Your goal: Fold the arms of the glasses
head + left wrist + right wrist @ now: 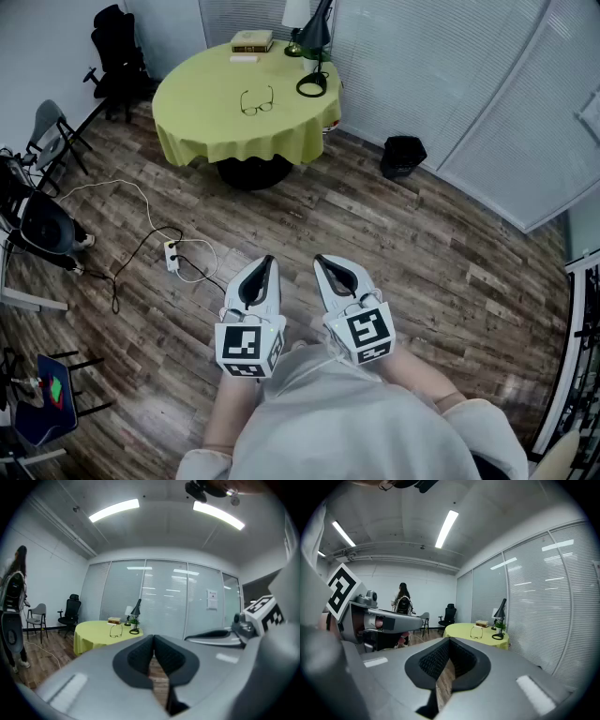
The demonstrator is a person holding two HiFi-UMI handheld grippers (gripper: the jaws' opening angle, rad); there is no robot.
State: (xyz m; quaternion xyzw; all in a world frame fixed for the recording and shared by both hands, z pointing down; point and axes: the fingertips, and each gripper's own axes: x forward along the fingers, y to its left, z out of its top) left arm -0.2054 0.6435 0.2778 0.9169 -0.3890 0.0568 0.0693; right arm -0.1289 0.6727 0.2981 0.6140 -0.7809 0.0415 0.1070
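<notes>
In the head view, you held the left gripper point(266, 262) and right gripper point(322, 261) side by side over the wood floor point(422, 244). Both were well apart from the glasses point(257, 101), which lay on the round yellow table point(202, 131). In the left gripper view, your jaws were clenched together on nothing. In the right gripper view, they were likewise clenched and empty, with the glasses far ahead on the table.

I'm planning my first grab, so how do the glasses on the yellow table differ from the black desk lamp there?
The glasses lie flat near the middle of the yellow table; the desk lamp stands upright near its edge. The glasses are thin-rimmed and see-through; the desk lamp is solid black with a ring-shaped base. Both rest on that table, apart from each other.
</notes>
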